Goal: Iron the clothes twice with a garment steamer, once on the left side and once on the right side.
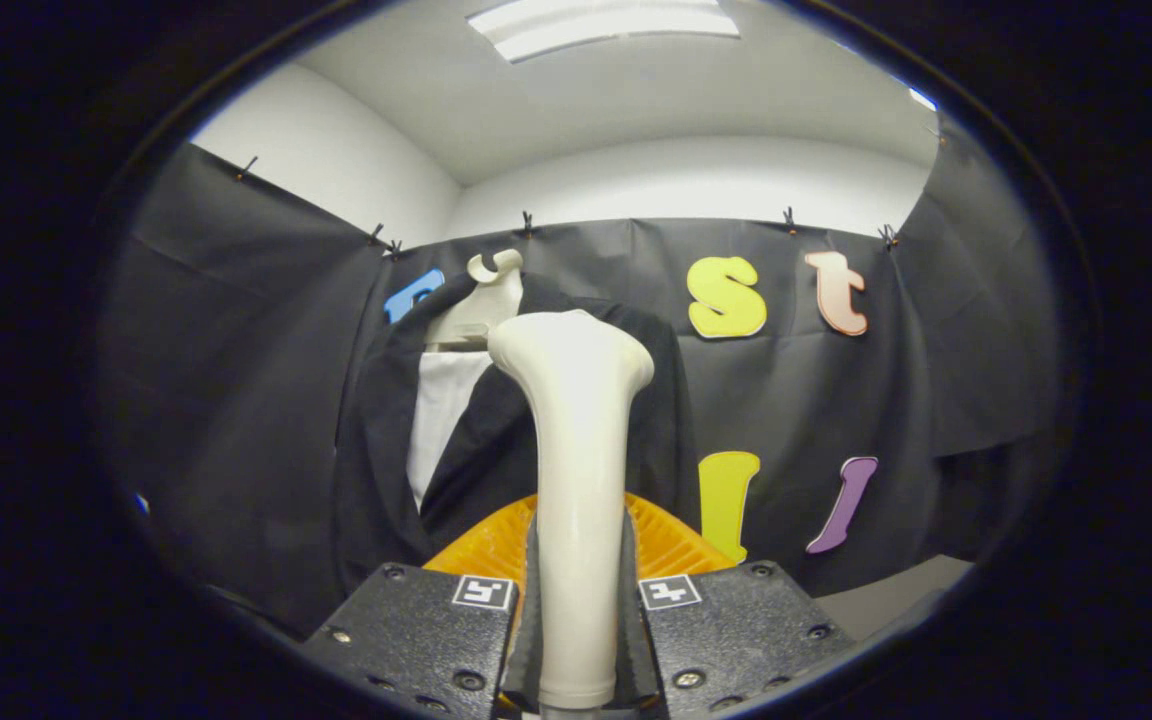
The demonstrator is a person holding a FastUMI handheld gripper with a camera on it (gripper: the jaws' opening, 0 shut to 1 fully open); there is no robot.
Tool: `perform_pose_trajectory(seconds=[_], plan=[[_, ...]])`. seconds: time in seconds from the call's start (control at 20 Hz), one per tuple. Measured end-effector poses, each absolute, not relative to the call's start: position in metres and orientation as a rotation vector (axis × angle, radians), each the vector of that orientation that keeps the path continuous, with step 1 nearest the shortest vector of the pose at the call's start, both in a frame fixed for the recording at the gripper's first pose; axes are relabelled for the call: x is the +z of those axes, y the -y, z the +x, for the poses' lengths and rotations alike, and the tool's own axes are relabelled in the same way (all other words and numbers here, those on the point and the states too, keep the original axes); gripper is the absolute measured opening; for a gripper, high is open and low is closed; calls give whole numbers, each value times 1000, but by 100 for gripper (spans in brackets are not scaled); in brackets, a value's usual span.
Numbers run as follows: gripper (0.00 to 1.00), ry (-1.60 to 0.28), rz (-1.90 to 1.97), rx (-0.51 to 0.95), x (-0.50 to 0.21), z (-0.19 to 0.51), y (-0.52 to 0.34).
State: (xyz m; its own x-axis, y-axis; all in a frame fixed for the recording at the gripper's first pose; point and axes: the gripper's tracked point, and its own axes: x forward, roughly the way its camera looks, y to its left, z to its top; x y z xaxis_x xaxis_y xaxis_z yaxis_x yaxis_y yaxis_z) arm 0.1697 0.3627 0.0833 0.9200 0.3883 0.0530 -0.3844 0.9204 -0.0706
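Gripper view: tongs (581, 600) clamp unlabelled steamer (576, 450) before jacket (496, 440).

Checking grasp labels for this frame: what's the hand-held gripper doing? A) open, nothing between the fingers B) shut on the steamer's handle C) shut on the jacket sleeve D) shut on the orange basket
B: the hand-held gripper has both fingers pressed on the cream handle of the garment steamer, which stands up between them, with the black jacket hanging beyond and the orange basket behind the fingers, ungripped.
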Motion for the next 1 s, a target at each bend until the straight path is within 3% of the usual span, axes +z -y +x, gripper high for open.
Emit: perform_pose_trajectory(seconds=[1.0], plan=[[33,-198,-149,420,-55,123,-343]])
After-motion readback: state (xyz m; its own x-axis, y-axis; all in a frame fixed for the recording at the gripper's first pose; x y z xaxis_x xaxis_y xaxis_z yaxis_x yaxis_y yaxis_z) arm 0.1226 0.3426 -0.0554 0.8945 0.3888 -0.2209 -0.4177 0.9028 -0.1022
